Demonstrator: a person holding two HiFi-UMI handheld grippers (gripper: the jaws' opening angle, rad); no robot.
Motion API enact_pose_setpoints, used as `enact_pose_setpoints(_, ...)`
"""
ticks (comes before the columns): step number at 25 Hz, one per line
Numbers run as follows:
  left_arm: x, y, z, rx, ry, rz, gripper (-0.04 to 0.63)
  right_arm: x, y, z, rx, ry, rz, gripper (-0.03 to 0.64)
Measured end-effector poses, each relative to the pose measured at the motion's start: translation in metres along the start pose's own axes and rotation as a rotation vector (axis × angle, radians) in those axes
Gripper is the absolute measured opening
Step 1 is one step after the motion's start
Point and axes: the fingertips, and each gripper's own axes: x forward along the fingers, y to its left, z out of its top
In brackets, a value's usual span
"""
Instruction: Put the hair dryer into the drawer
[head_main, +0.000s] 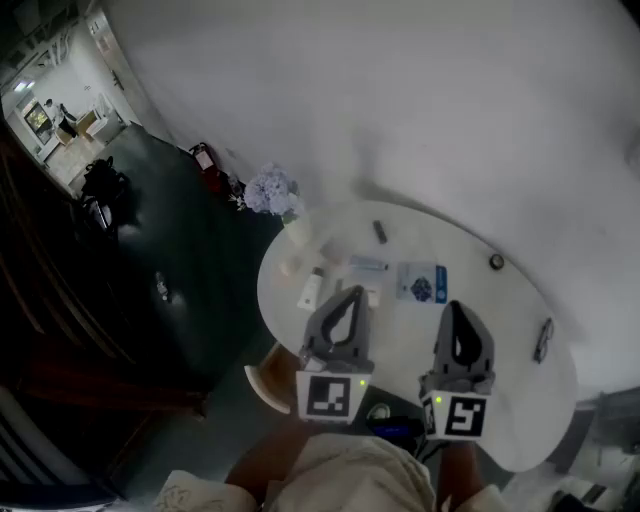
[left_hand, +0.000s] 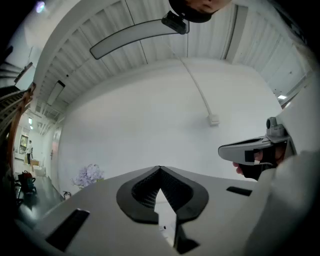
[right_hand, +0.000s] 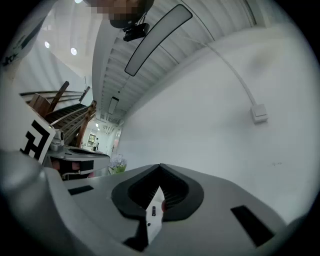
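I cannot make out a hair dryer or a drawer in any view. In the head view my left gripper (head_main: 352, 296) and right gripper (head_main: 456, 306) are held side by side over the near part of a round white table (head_main: 500, 335). Both point away from me toward the white wall. The left gripper (left_hand: 160, 168) has its jaws shut tip to tip with nothing between them. The right gripper (right_hand: 160, 165) is shut and empty too. Each gripper view shows the other gripper at its edge: the right one (left_hand: 252, 150) and the left one (right_hand: 75, 159).
On the table lie a white bottle (head_main: 311, 290), a small black object (head_main: 380, 232), a blue and white packet (head_main: 420, 282) and glasses (head_main: 543, 340). A vase of pale flowers (head_main: 272, 190) stands at its far left. A tan seat (head_main: 262, 382) sits beside the table, with dark floor to the left.
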Motion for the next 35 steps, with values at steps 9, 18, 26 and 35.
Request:
enact_pose_setpoints(9,0.000,-0.003,-0.006,-0.032,0.021,0.009,-0.002,0.001,0.000,-0.004,-0.008,0.009,0.016,0.003)
enact_pose_setpoints(18,0.001,-0.002,-0.012,-0.012,0.044,0.008,0.000,0.000,-0.002,-0.004,0.017,-0.004,0.019,0.003)
enact_pose_setpoints(26,0.002,0.001,-0.035,-0.013,0.113,0.015,0.000,0.002,-0.001,-0.008,0.038,-0.010,0.018,0.003)
enact_pose_setpoints(35,0.003,-0.005,-0.080,-0.007,0.232,-0.001,0.000,0.003,-0.004,-0.016,0.039,0.005,0.016,0.003)
